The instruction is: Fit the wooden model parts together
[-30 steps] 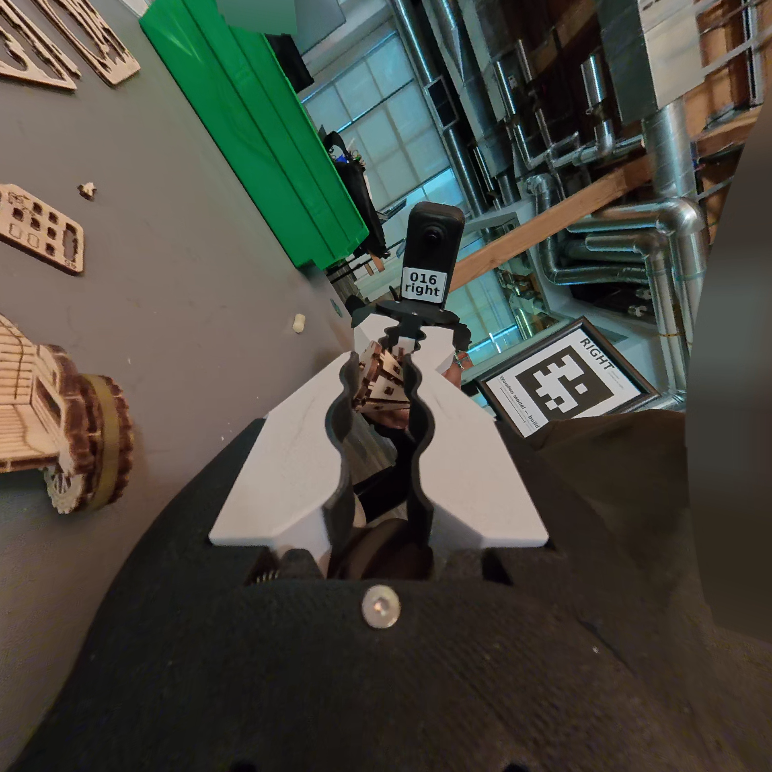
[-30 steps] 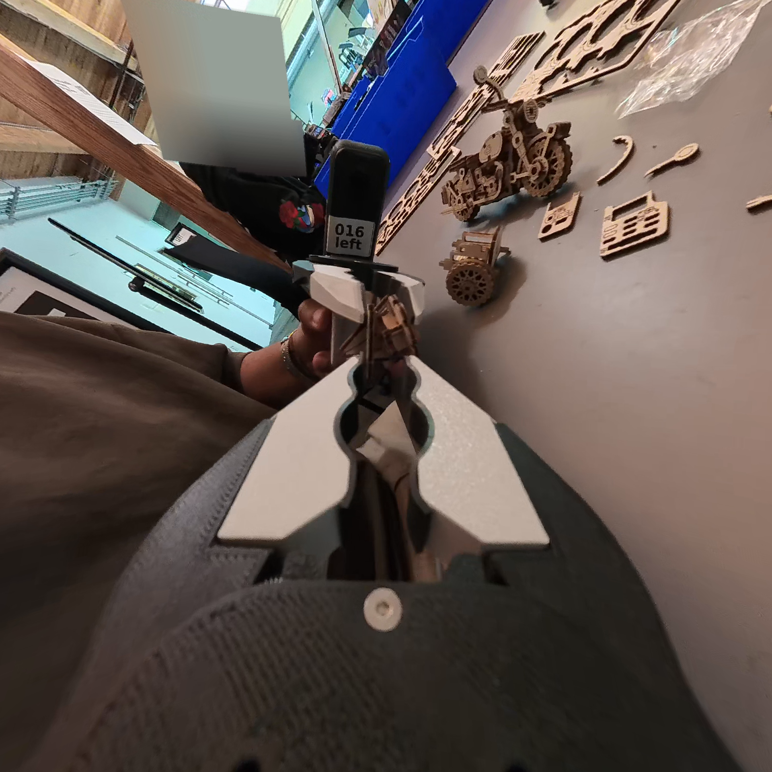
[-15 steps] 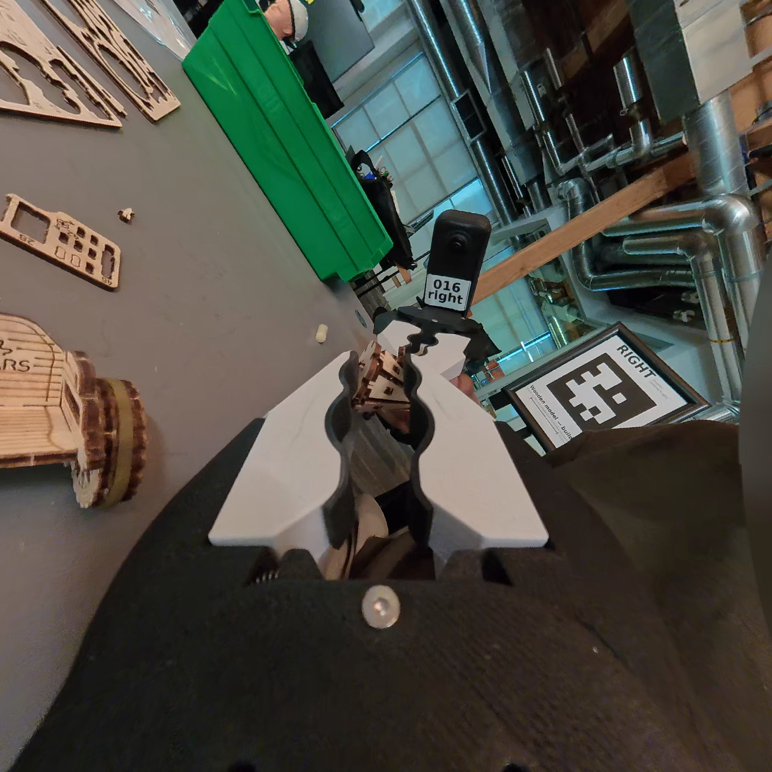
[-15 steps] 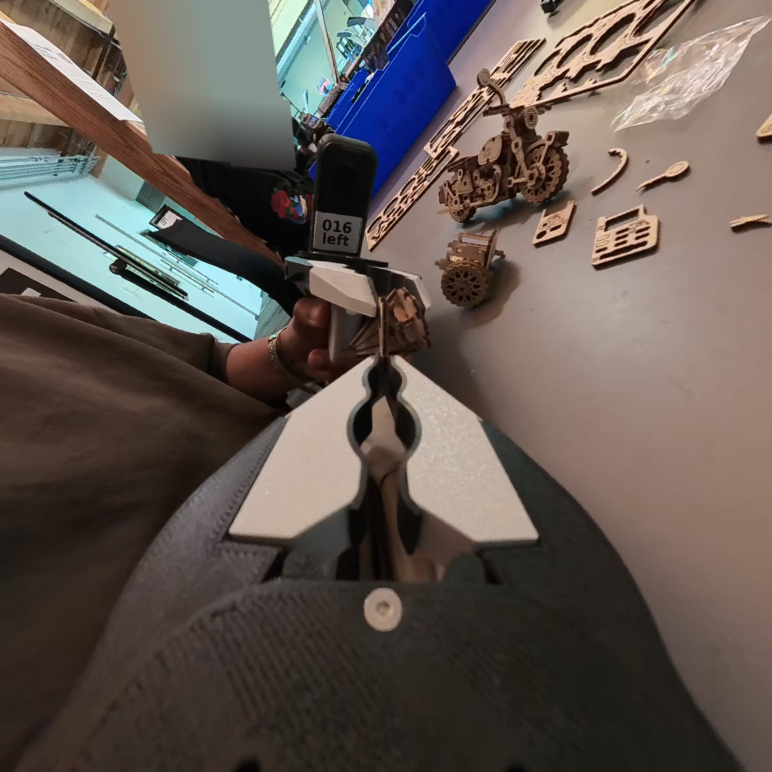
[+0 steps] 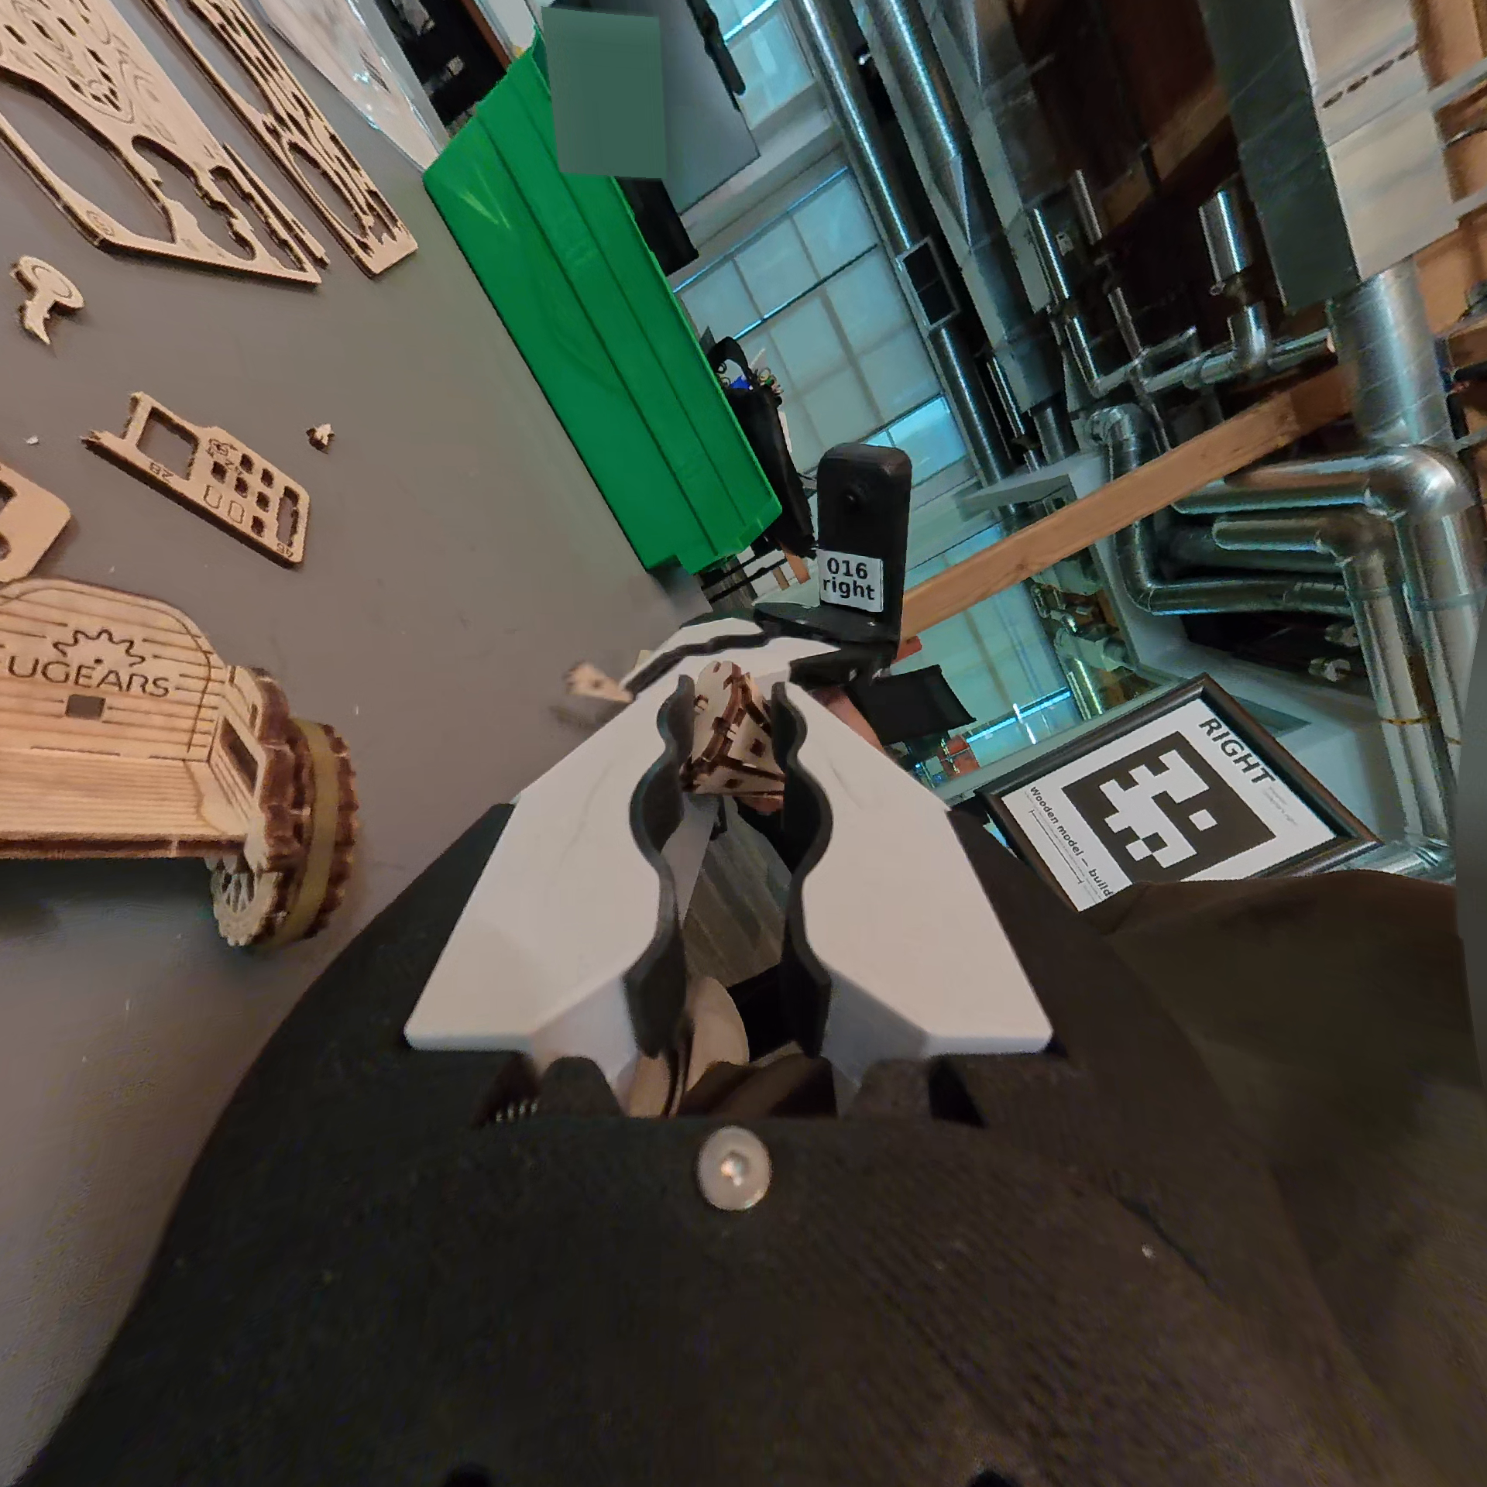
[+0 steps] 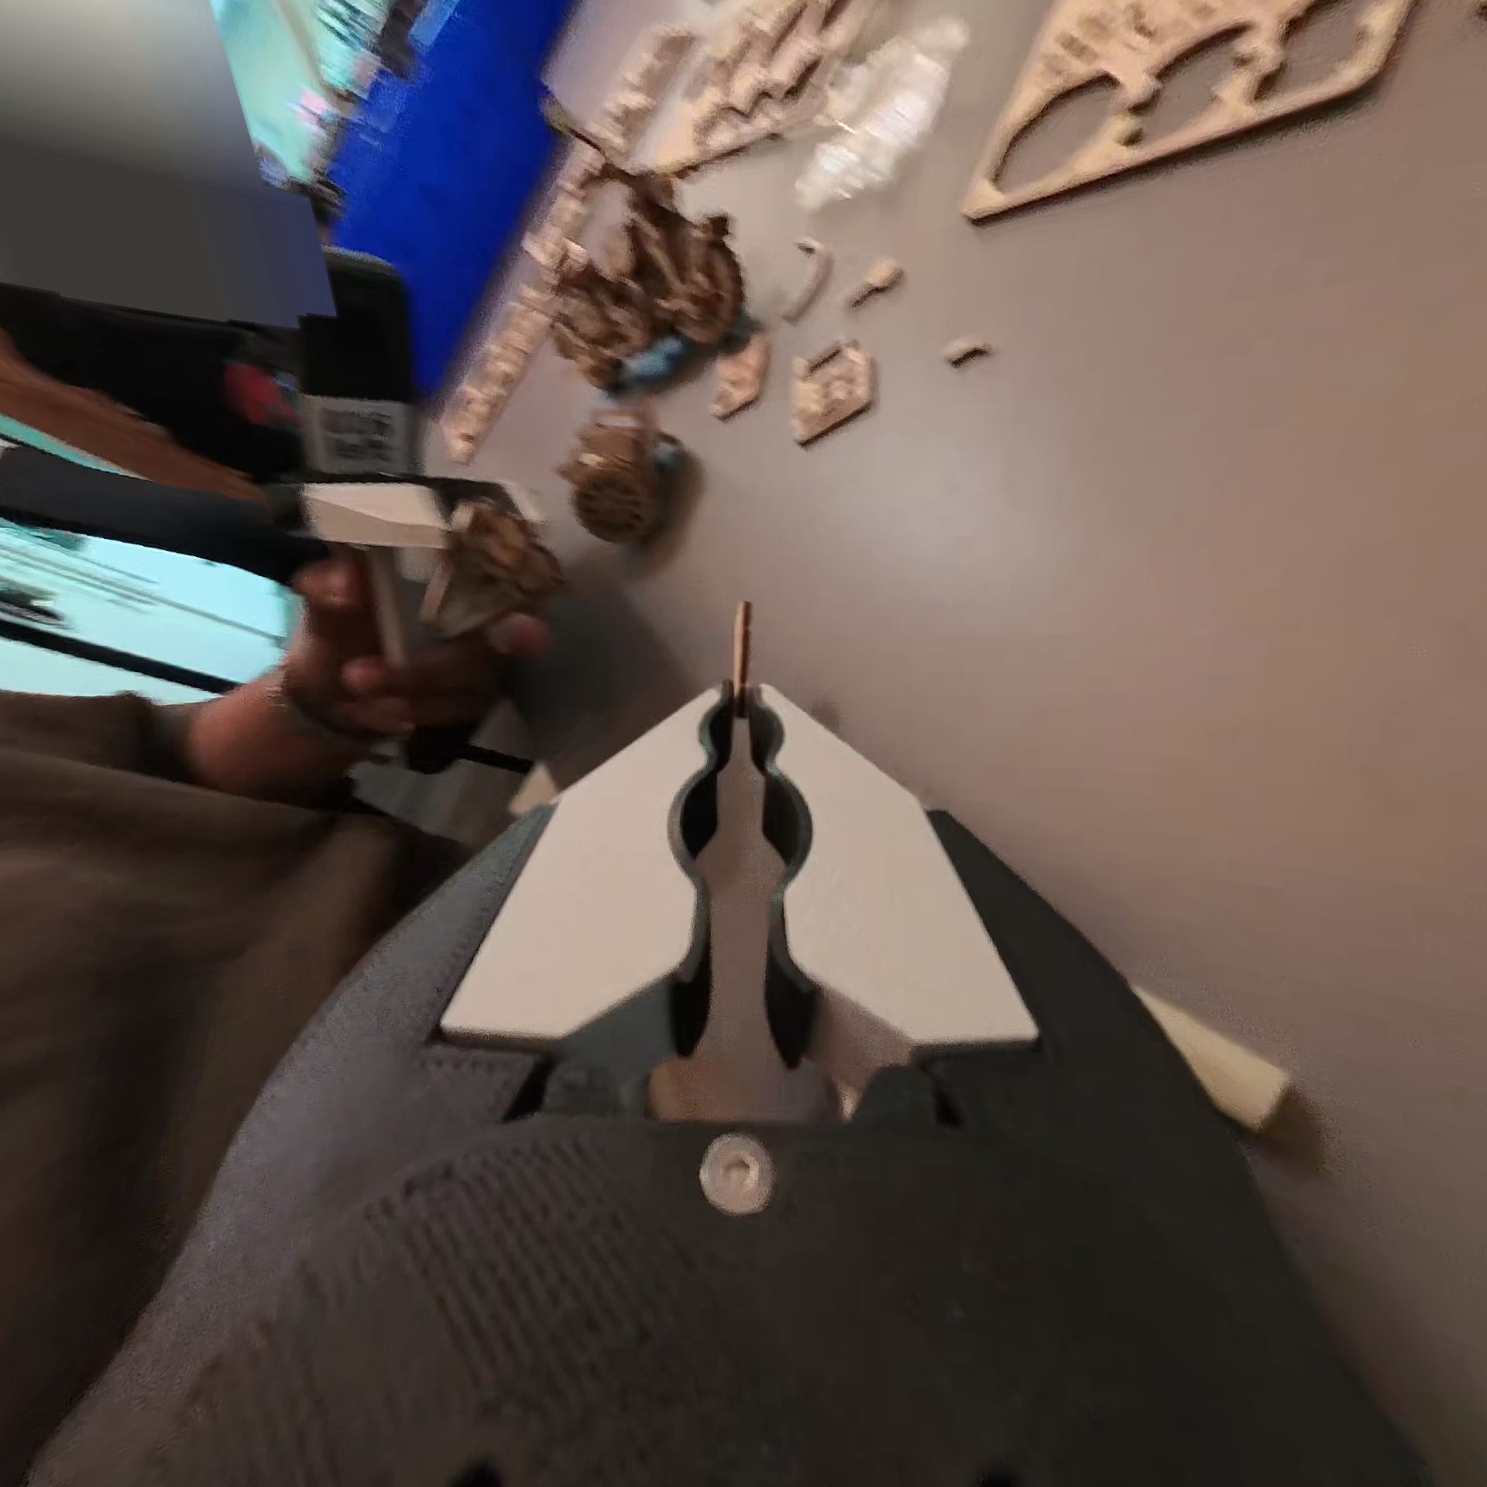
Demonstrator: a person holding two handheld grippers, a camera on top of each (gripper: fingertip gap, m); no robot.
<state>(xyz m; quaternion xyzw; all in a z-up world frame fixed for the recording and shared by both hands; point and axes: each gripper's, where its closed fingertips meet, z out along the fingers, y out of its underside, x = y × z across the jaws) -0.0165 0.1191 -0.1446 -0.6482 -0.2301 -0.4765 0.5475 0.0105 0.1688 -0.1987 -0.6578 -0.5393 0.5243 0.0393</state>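
Left wrist view: your left gripper [image 5: 728, 724] has its fingers clamped on the wooden sub-assembly [image 5: 731, 744], a small laser-cut cluster pinched at the fingertips. It's thin plywood, so I judge it light, stiff and brittle at the tabs. Grip across the flat faces, not the protruding teeth, and don't squeeze harder.

In the right wrist view your right gripper [image 6: 742, 698] is closed on a thin flat wooden piece [image 6: 742, 653], edge-on, sticking out at 12 o'clock. It likely snaps if bent sideways, so push it in along its own plane.

The sub-assembly [image 6: 495, 571] sits at 10 o'clock from that piece, apart from it. That view is blurred.

At 9 o'clock in the left view, the built wooden cart [image 5: 161, 748] rests on the grey table [image 5: 451, 499], cut-out sheets [image 5: 201, 153] at 11.
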